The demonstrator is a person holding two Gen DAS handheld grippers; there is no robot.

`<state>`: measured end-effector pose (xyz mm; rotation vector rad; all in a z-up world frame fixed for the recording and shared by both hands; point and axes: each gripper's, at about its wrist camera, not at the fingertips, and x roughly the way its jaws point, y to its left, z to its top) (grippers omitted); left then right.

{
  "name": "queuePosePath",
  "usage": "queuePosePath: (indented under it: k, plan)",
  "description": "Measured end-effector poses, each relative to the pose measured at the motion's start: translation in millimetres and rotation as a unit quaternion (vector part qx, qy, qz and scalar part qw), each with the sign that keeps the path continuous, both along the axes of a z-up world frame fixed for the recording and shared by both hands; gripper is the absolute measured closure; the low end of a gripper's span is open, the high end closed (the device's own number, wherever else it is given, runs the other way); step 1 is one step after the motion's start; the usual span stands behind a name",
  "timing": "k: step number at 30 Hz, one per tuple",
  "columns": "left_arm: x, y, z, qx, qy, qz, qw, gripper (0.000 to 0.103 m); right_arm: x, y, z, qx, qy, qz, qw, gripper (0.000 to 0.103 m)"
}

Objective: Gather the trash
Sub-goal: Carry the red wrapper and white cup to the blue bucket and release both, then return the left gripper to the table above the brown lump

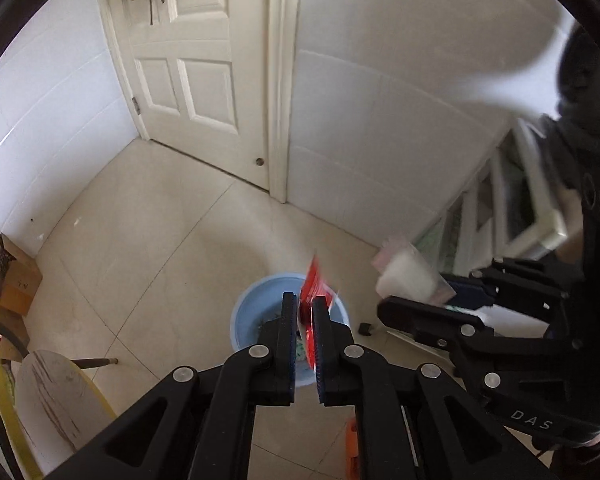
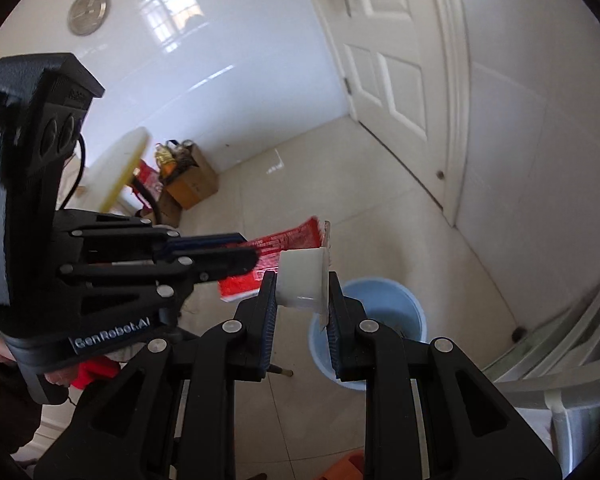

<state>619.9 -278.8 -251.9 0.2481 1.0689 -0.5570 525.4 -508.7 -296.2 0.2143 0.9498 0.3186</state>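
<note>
Gripping one red wrapper (image 1: pixel 315 285), left gripper (image 1: pixel 304 304); right gripper (image 2: pixel 302 280) clamps one white cup (image 2: pixel 300 280); one blue bin (image 1: pixel 256 312) below.

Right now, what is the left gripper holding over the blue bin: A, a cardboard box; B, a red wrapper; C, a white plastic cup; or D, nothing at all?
B: the left gripper has its fingers shut on a red wrapper above the blue bin, while the white cup sits in the right gripper.
</note>
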Motion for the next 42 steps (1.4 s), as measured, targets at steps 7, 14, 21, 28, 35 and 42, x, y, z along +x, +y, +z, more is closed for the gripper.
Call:
queuePosePath:
  k: [7, 14, 21, 28, 35, 42]
  plan:
    - [14, -9, -4, 0.000, -0.006, 0.026, 0.9997, 0.055, 27, -11, -41, 0.018, 0.028, -0.009, 0.999, 0.082]
    - [-33, 17, 36, -0.011, -0.038, 0.033, 0.9987, 0.038, 24, 6, -27, 0.005, 0.006, -0.012, 1.000, 0.058]
    - [-91, 91, 92, -0.006, -0.106, 0.054, 0.9929, 0.019, -9, 34, 26, 0.000, -0.032, -0.015, 0.999, 0.030]
    - [-116, 194, 113, 0.012, -0.139, 0.123, 0.9825, 0.013, -37, 82, 70, -0.012, -0.064, -0.003, 0.998, 0.020]
    - [-132, 294, 115, 0.010, -0.154, 0.174, 0.9725, 0.008, -42, 163, 111, -0.022, -0.102, 0.054, 0.993, 0.014]
    - [-99, 361, 96, -0.023, -0.102, 0.204, 0.9735, 0.008, -30, 255, 111, -0.021, -0.112, 0.129, 0.985, 0.011]
